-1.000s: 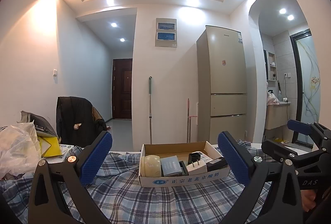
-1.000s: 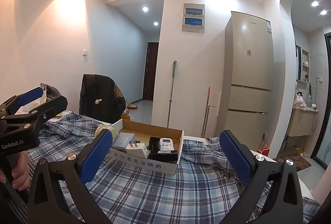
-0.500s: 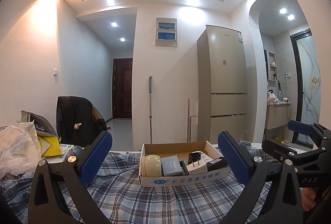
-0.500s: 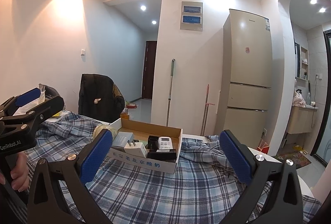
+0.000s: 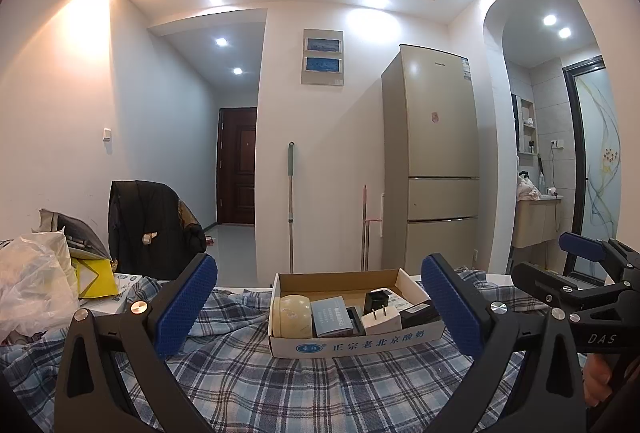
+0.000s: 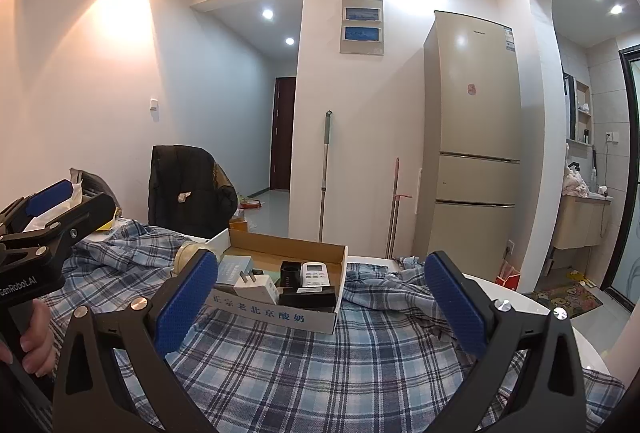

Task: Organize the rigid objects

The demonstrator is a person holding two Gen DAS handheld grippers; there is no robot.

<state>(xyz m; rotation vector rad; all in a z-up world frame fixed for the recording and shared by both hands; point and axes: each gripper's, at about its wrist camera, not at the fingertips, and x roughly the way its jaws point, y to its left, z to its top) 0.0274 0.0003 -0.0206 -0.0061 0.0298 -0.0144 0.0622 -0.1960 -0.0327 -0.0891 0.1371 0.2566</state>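
Grippers (image 5: 320, 307) (image 6: 322, 301) unchanged vs earlier, jaws wide, box (image 5: 356, 345) untouched.

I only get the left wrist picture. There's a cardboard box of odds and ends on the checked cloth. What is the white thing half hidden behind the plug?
Observer: The right wrist view shows a white remote with a small screen. It lies in the cardboard box, behind a flat black box.
Operator: Is anyone holding the left claw?
Observer: Yes, a hand grips its handle. The left claw is open and empty.
Operator: What is on the floor off to the right?
Observer: A patterned mat lies by the dark-framed doorway.
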